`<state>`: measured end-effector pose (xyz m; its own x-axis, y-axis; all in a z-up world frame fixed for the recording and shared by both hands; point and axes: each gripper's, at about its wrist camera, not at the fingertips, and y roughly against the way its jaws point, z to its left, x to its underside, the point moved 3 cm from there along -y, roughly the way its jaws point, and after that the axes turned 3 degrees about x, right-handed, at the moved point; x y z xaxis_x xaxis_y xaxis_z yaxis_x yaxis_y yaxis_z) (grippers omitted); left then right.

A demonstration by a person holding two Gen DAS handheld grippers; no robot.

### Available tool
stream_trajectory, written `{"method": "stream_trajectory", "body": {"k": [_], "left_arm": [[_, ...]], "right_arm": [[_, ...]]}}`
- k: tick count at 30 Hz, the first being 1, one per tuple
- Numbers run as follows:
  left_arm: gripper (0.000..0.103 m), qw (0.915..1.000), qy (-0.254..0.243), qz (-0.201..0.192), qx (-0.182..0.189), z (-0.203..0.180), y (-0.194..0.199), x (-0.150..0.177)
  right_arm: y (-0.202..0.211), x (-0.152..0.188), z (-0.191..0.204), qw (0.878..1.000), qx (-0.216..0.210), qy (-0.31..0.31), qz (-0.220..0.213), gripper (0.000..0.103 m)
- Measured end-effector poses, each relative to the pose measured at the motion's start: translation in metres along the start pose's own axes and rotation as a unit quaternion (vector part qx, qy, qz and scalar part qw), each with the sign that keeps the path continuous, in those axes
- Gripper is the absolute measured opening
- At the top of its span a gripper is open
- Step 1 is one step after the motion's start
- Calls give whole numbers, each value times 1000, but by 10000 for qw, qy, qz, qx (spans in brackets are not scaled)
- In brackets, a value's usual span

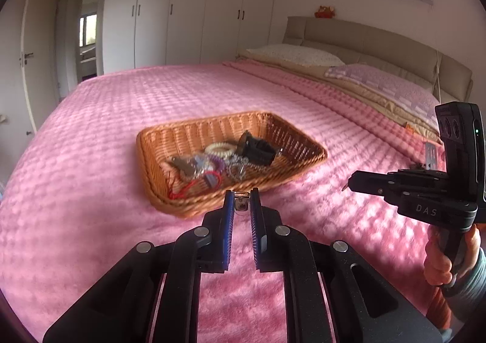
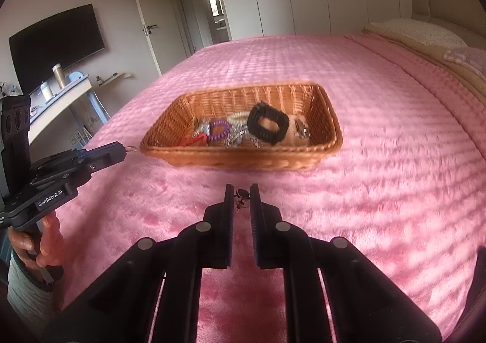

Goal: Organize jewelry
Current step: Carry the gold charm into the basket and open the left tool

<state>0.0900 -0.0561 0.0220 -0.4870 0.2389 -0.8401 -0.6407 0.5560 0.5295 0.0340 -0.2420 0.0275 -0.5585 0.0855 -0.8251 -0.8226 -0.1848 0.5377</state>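
Observation:
A wicker basket (image 1: 145,161) (image 2: 243,159) sits on the pink bedspread and holds a black band (image 1: 256,150) (image 2: 267,124), a purple coil tie (image 2: 218,130), a cream coil tie (image 1: 217,149), silver chains (image 1: 238,168) and a red cord (image 1: 185,189). My left gripper (image 1: 242,202) (image 2: 127,149) hovers just before the basket's near edge, shut on a small silver trinket with a metal loop (image 1: 242,205) (image 2: 131,148). My right gripper (image 2: 242,194) (image 1: 349,185) is off the basket's right side, above the bedspread, and is shut on a small dark trinket (image 2: 241,195).
The pink bedspread (image 1: 121,100) spreads wide around the basket. Pillows (image 1: 385,85) and a beige headboard (image 1: 364,36) lie at the right. White wardrobes (image 1: 188,9) and an open door stand behind. A desk with bottles (image 2: 57,91) and a TV (image 2: 57,39) stand left.

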Motion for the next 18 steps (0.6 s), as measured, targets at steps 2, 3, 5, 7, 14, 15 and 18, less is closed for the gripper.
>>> {"method": "stream_trajectory", "body": {"k": [2, 3, 5, 7, 14, 15, 18], "left_arm": [[9, 9999, -32, -137, 5, -3, 2, -15], [9, 9998, -31, -189, 4, -3, 1, -23], [9, 9997, 8, -257, -14, -1, -6, -35], [9, 9996, 122, -260, -27, 6, -17, -44], [9, 9964, 837, 8, -143, 45, -71, -44], [9, 9955, 927, 53, -175, 50, -78, -41], [9, 9934, 1116, 175, -184, 61, -91, -32]], "right_arm": [[1, -18, 2, 9999, 23, 82, -99, 9], [0, -27, 1, 9998, 42, 109, -137, 9], [-7, -43, 2, 9997, 54, 158, -157, 9], [-19, -56, 1, 9999, 7, 114, -95, 9], [-91, -80, -4, 9966, -415, -341, 620, 9], [-101, -80, -4, 9952, -485, -427, 736, 9], [-126, -76, -2, 9926, -512, -520, 972, 9]]}}
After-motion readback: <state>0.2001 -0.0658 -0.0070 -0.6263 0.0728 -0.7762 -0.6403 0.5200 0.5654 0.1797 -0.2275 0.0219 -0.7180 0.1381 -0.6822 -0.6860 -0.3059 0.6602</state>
